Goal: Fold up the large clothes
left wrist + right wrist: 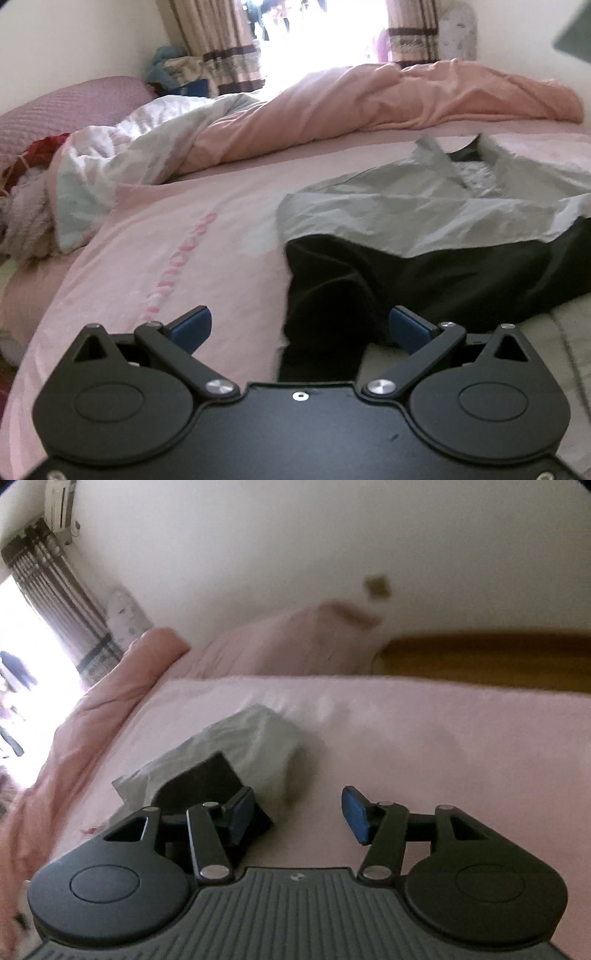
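One garment [424, 229] lies on the pink sheet [166, 258] of the bed. Two grippers are in view, one per wrist camera. One peach duvet [388, 96] is bunched along the far side of the bed, and one patterned white quilt [140, 140] lies crumpled beside it. One pink pillow [295, 642] leans against the wall.

The garment is two-toned: pale grey over the upper part, black over the lower part. It lies roughly flat with creases, and the collar opening faces away from the left wrist camera. In the right wrist view only a folded grey-and-black portion shows, blurred, so its exact fold cannot be told.

Left gripper [299, 328]: jaws spread, above the black hem, pinching nothing.

Right gripper [297, 814]: jaws spread, with bare sheet between them; the left finger stands over the black edge.
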Tool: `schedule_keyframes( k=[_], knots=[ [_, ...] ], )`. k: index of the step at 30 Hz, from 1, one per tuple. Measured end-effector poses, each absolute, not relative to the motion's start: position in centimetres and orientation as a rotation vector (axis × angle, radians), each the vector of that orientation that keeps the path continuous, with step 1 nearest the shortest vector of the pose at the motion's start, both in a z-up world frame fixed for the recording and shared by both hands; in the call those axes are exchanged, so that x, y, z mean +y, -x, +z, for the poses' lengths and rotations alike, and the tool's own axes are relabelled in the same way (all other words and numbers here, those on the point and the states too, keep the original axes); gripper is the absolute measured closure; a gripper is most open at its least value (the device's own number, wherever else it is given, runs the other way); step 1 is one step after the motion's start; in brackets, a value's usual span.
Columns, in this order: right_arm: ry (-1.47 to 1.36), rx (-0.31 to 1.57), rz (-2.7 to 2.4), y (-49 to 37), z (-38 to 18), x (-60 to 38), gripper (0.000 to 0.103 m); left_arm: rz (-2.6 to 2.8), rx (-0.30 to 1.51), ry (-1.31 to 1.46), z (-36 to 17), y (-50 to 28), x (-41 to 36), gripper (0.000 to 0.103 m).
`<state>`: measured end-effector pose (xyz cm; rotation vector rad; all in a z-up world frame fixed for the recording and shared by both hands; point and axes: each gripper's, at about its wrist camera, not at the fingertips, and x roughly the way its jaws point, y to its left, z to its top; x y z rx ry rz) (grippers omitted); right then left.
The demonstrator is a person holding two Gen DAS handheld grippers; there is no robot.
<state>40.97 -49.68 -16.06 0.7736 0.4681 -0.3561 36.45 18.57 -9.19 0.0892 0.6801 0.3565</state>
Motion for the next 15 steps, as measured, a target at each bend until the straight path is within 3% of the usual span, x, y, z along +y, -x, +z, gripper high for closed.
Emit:
schedule_keyframes(
  k=[4,6,7,8,9,12,15],
  knots=[
    [-0.863,0.471,-0.356,-42.8,-15.9,-50.8,0.028,0.363,0.685,-0.059,-9.4,-36.3,19.6,0.000],
    [-0.997,0.460,-0.310,-43.3,-15.8,-51.3,0.030,0.369,0.684,-0.052,-9.3,-36.2,19.9,0.000],
    [-1.066,0.451,-0.252,-43.5,-16.0,-51.5,0.036,0.372,0.684,-0.053,-9.3,-36.2,19.9,0.000],
    [-1.093,0.444,-0.219,-43.4,-16.1,-51.8,0.065,0.373,0.685,-0.055,-9.3,-36.3,19.9,0.000],
    [-1.083,0.442,-0.210,-43.4,-16.0,-51.4,0.073,0.373,0.686,-0.057,-9.2,-36.3,19.9,0.000],
    [-0.956,0.389,-0.278,-42.4,-14.3,-50.1,0.085,0.367,0.688,-0.066,-9.3,-36.2,19.8,0.000],
    [-0.854,0.304,-0.335,-41.0,-12.1,-49.4,0.089,0.366,0.687,-0.079,-9.2,-35.9,19.8,0.000]
  ],
)
